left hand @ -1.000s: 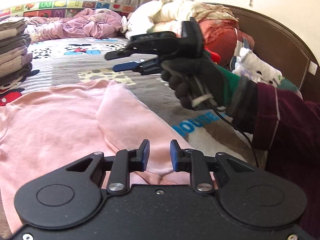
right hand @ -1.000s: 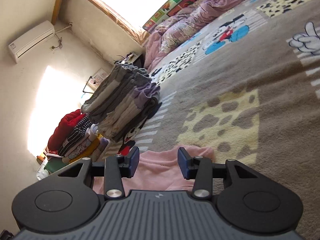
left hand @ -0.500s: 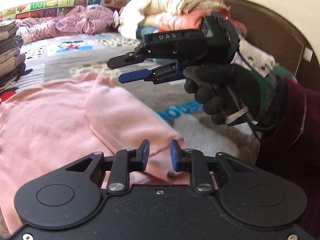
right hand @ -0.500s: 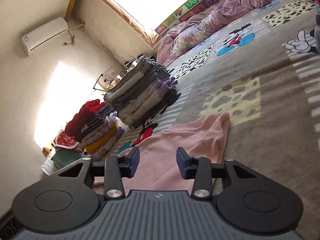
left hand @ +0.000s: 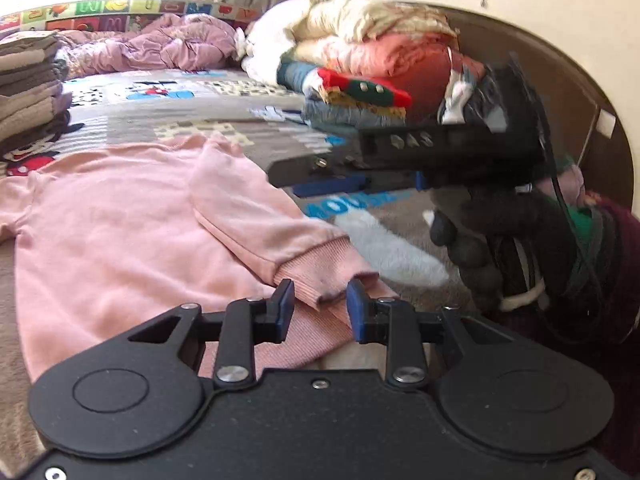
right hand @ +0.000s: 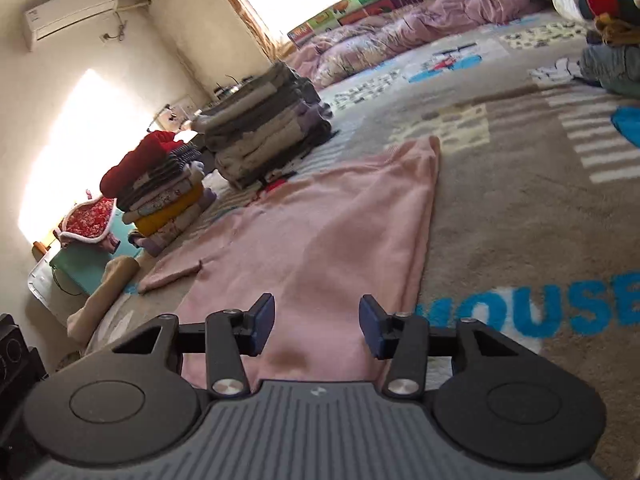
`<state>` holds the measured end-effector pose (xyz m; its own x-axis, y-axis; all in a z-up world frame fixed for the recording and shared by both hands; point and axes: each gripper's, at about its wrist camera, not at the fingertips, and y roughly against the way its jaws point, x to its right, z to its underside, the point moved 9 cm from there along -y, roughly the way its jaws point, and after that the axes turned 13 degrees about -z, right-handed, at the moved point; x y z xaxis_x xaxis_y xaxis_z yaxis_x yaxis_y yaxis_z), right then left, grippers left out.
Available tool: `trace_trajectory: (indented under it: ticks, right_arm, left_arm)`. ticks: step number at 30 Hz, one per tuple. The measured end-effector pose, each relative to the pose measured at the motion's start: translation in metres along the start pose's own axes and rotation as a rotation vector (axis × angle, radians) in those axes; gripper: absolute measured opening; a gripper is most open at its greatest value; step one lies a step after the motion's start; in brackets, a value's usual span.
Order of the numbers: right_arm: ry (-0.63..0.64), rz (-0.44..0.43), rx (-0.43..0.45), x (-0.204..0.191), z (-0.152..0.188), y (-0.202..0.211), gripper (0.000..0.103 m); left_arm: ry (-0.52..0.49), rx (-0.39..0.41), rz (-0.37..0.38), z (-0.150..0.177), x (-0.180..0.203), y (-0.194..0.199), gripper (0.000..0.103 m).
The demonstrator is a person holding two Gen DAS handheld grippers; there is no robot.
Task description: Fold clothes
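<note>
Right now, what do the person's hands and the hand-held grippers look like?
Each hand-held gripper is black plastic with two fingers tipped in blue pads: the left and the right. The right one's body has grey ribs. In the left view its side shows pale letters and a black cable. The hand holding it wears a black glove with a green cuff and a dark maroon sleeve.

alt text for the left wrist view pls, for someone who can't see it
A pink sweatshirt lies flat on a cartoon-print blanket, one sleeve folded across its body, the ribbed cuff just ahead of the left gripper, whose jaws are opening with nothing clamped. At right, a gloved hand holds the right gripper above the blanket; unfolded clothes are heaped behind.
</note>
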<state>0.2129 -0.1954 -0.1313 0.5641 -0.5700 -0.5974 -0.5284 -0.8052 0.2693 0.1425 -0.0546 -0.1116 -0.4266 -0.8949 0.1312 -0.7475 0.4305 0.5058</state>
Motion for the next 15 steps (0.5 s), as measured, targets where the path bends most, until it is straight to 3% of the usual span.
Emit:
trace_trajectory:
  ticks: [1, 2, 3, 4, 8, 12, 15]
  right_arm:
    - [0.021, 0.01, 0.0, -0.006, 0.003, 0.002, 0.065]
    - [0.026, 0.045, -0.049, -0.003, 0.016, -0.002, 0.068]
    - [0.028, 0.086, -0.116, 0.004, 0.032, -0.007, 0.067]
    - [0.058, 0.109, -0.13, 0.004, 0.041, -0.007, 0.065]
    - [0.199, 0.087, -0.041, -0.034, 0.031, 0.007, 0.064]
    - [0.202, 0.115, -0.081, -0.038, 0.045, 0.005, 0.066]
    - [0.271, 0.076, -0.04, -0.062, 0.041, 0.002, 0.065]
  left_arm:
    - [0.048, 0.02, -0.023, -0.003, -0.015, 0.005, 0.038]
    - [0.098, 0.038, -0.05, -0.006, -0.032, 0.01, 0.041]
    - [0.155, 0.048, -0.078, -0.006, -0.049, 0.014, 0.041]
    - [0.213, 0.055, -0.107, -0.006, -0.067, 0.017, 0.041]
    - [0.476, 0.106, -0.22, 0.0, -0.141, 0.043, 0.041]
    - [0.701, 0.14, -0.407, 0.016, -0.213, 0.069, 0.041]
    - [0.896, 0.15, -0.506, 0.037, -0.261, 0.081, 0.041]
